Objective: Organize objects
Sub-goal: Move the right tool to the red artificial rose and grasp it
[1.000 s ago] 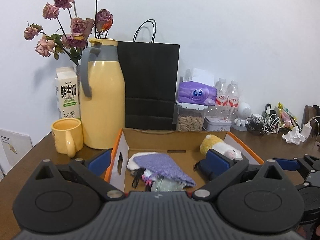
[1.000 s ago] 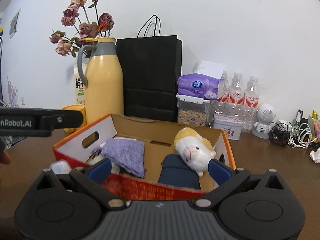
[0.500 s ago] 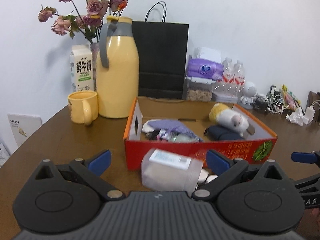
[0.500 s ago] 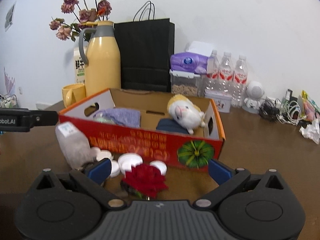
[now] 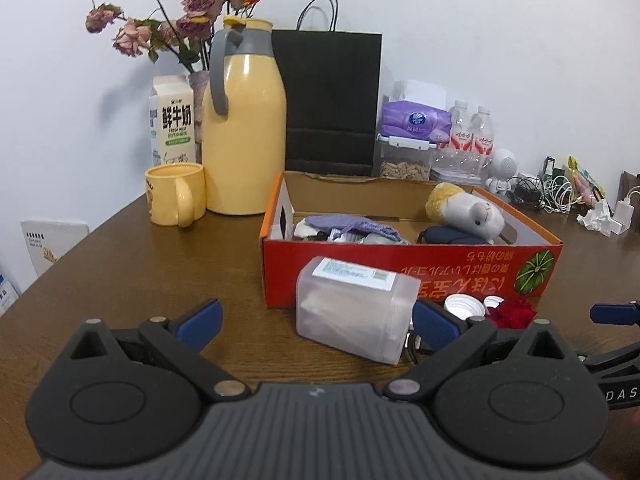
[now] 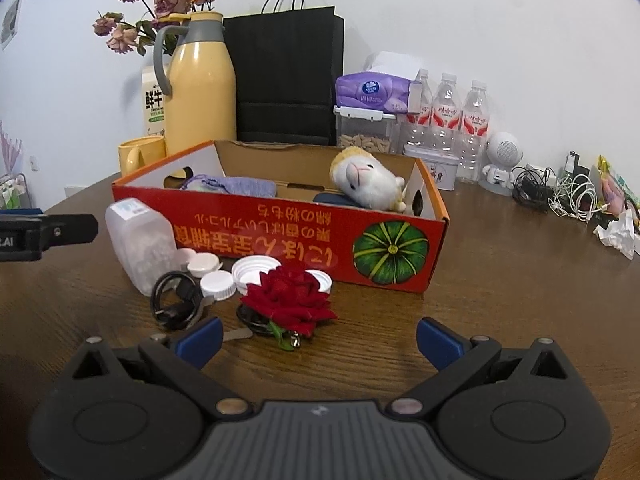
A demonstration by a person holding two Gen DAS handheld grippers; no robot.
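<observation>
A red cardboard box sits mid-table holding a plush sheep, a purple knit pouch and a dark blue item. In front of it lie a clear plastic container on its side, white caps, a coiled black cable and a red rose. My left gripper is open just short of the container. My right gripper is open, low over the table, just short of the rose. Neither holds anything.
Behind the box stand a yellow thermos, yellow mug, milk carton, dried flowers, black paper bag, tissue pack on a food jar, water bottles. Cables and crumpled paper clutter the right.
Both grippers have pulled back and down from above the box to table level in front of it. The container, caps, cable and rose have come into view.
</observation>
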